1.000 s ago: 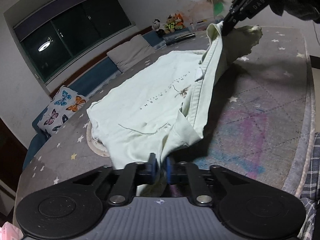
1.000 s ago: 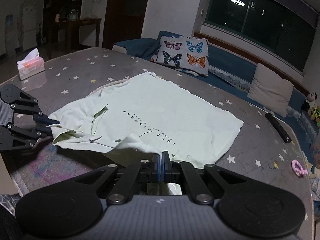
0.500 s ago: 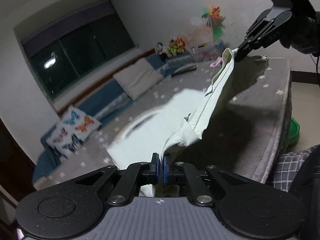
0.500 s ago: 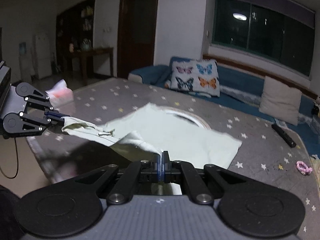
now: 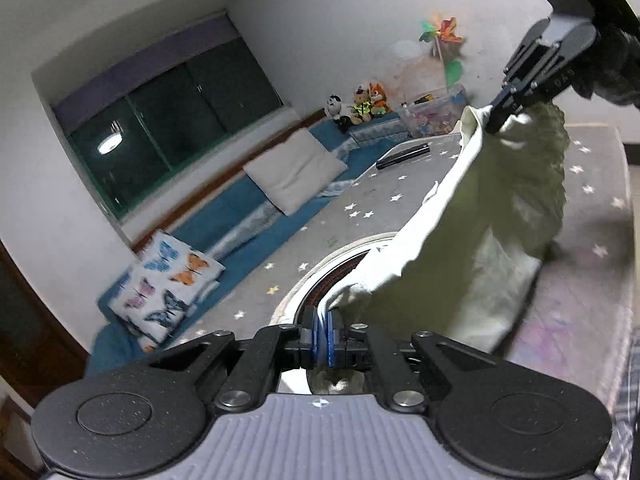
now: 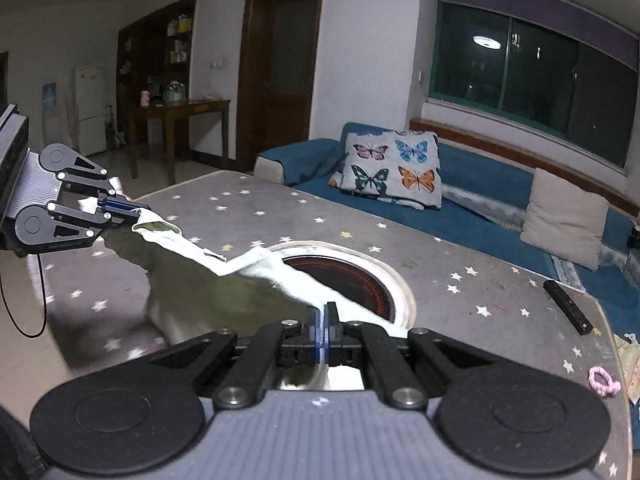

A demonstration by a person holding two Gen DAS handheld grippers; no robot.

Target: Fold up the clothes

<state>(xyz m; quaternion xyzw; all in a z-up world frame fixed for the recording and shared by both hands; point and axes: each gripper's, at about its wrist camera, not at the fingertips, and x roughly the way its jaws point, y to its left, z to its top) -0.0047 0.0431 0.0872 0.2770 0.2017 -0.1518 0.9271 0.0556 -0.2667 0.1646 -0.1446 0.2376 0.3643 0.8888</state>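
Left wrist view: shirt (image 5: 472, 240) stretches lengthwise between both pinching claws.

shirt (image 5: 480, 232): 1 | cushions (image 6: 390, 168): 2 | remote (image 6: 567, 306): 1 | plush toys (image 5: 362, 104): 3

You have a black remote (image 6: 567, 307) near the star-patterned table's (image 6: 460, 280) right edge, a pink hair tie (image 6: 603, 381) at its near right corner, a round inset plate (image 6: 352, 280) mid-table, and a butterfly pillow (image 6: 390, 168) on the blue sofa (image 6: 480, 216) beyond its far edge.
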